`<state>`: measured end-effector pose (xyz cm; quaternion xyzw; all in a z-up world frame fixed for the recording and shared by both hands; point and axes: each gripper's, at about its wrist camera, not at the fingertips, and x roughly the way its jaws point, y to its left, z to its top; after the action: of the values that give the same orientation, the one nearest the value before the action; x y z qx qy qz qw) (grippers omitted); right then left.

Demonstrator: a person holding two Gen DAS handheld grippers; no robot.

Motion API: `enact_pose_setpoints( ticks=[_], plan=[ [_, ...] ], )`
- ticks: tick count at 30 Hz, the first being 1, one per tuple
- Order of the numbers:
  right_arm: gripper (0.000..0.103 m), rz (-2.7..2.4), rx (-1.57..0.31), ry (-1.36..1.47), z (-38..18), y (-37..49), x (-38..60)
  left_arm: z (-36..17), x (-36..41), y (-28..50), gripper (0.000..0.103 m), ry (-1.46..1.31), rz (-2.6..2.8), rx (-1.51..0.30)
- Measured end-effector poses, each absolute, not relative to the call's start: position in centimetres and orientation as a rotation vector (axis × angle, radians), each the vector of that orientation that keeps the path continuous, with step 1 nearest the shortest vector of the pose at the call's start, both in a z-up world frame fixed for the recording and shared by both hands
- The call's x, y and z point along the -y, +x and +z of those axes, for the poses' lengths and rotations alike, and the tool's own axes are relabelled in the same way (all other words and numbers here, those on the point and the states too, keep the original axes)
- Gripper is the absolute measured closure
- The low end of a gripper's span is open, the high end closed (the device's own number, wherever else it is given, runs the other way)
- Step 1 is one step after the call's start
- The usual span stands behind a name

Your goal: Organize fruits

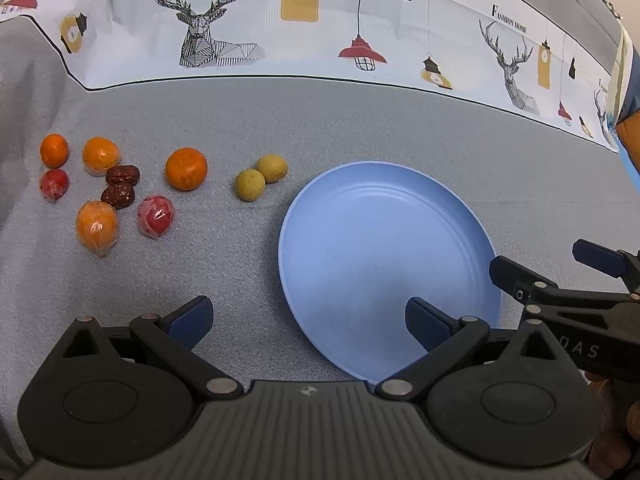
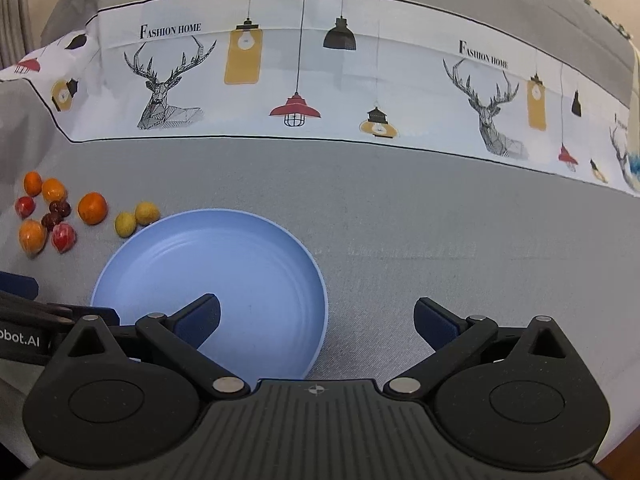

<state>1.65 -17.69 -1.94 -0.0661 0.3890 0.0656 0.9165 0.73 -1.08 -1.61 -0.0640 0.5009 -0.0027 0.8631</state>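
Fingers (image 1: 428,322) of the left gripper (image 1: 308,320) are standing spread, gripping nothing, over the plate's (image 1: 440,188) near rim. Right gripper (image 2: 318,318) fingers (image 2: 200,318) are likewise standing wide apart and empty, one above the plate. Fruits (image 1: 186,169) are lying loose on the grey surface (image 1: 240,280), left of the plate, none on it.

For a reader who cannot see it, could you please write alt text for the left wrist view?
An empty blue plate sits on a grey tablecloth, with ten small fruits scattered to its left. The open left gripper frames the plate's near rim; the right gripper enters at right.
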Motion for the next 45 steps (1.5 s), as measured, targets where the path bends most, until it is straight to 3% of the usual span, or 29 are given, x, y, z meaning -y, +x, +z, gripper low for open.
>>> enact_pose_setpoints(
  ticks=[45],
  plan=[
    [0.001, 0.136, -0.845, -0.106, -2.54, 2.08, 18.31, -1.9, 1.55, 0.81, 0.001, -0.116, -0.002, -1.056]
  ],
)
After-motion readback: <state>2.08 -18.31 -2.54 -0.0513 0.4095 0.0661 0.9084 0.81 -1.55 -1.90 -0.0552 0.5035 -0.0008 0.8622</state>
